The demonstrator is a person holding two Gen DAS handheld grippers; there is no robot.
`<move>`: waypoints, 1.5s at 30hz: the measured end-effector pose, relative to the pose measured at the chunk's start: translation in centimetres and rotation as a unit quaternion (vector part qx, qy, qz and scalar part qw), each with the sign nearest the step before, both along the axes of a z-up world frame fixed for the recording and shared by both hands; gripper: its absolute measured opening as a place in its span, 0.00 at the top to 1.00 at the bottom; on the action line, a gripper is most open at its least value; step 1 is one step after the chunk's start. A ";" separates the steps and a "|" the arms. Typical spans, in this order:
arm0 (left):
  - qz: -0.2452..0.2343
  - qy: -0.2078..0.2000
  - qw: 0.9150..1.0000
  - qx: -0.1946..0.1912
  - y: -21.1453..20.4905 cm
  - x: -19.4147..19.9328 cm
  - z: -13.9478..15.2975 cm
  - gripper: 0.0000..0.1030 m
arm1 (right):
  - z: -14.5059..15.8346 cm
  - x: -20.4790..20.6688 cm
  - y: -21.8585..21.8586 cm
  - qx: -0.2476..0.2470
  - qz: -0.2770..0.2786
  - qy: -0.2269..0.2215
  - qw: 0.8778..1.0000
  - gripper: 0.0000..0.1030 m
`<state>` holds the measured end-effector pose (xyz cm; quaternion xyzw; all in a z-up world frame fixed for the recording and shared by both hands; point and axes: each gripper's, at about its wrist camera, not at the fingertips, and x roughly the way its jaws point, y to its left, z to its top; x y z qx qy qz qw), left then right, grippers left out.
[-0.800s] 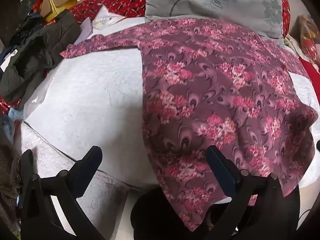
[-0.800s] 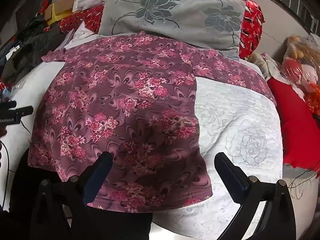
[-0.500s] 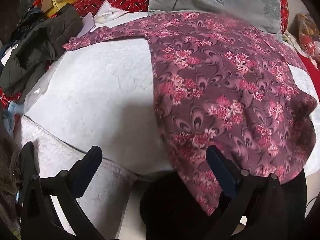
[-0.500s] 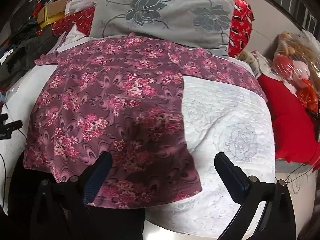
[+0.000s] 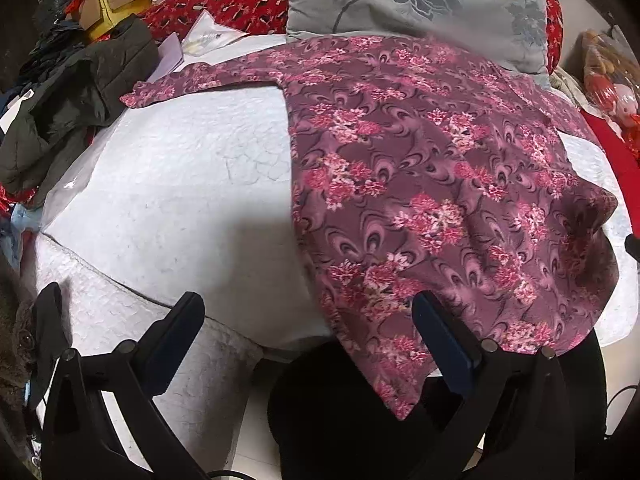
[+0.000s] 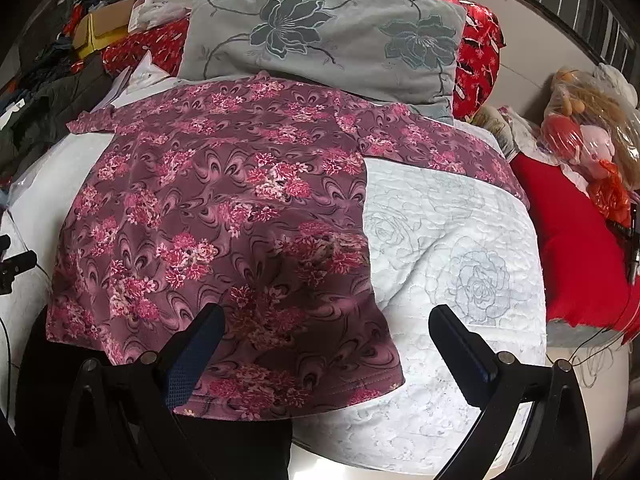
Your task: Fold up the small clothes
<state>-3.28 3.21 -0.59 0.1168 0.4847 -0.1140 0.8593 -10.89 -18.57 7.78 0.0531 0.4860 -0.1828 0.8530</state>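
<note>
A maroon top with pink flowers (image 5: 432, 184) (image 6: 224, 224) lies spread flat on a white quilted bed (image 5: 180, 184) (image 6: 452, 240), both sleeves stretched out sideways and its hem hanging over the near edge. My left gripper (image 5: 308, 312) hovers open above the hem's left corner with nothing between its fingers. My right gripper (image 6: 326, 324) hangs open over the hem's right corner, also holding nothing. The tip of the left gripper (image 6: 16, 262) shows at the left edge of the right wrist view.
A grey flowered pillow (image 6: 320, 40) and red bedding (image 6: 480, 48) lie at the head. Dark clothes (image 5: 76, 96) and boxes (image 5: 116, 0) pile up on the left. A red cushion (image 6: 572, 240) and bagged soft toys (image 6: 588, 136) sit on the right. A dark trouser leg (image 5: 340, 412) stands below the hem.
Both grippers have shifted slightly over the hem, drawing back then coming in again. The top has not moved and both stay wide open.
</note>
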 end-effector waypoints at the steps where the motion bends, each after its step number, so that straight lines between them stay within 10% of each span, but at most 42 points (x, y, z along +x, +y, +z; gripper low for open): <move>1: -0.001 0.001 1.000 0.000 -0.2 0.0 0.0 0.00 | -0.1 0.0 0.0 0.000 -0.001 0.000 1.000 0.01; 45: -0.035 0.025 0.999 -0.024 -2.5 0.4 0.4 0.00 | 0.5 -1.9 -1.1 0.005 -0.014 -0.026 1.000 0.02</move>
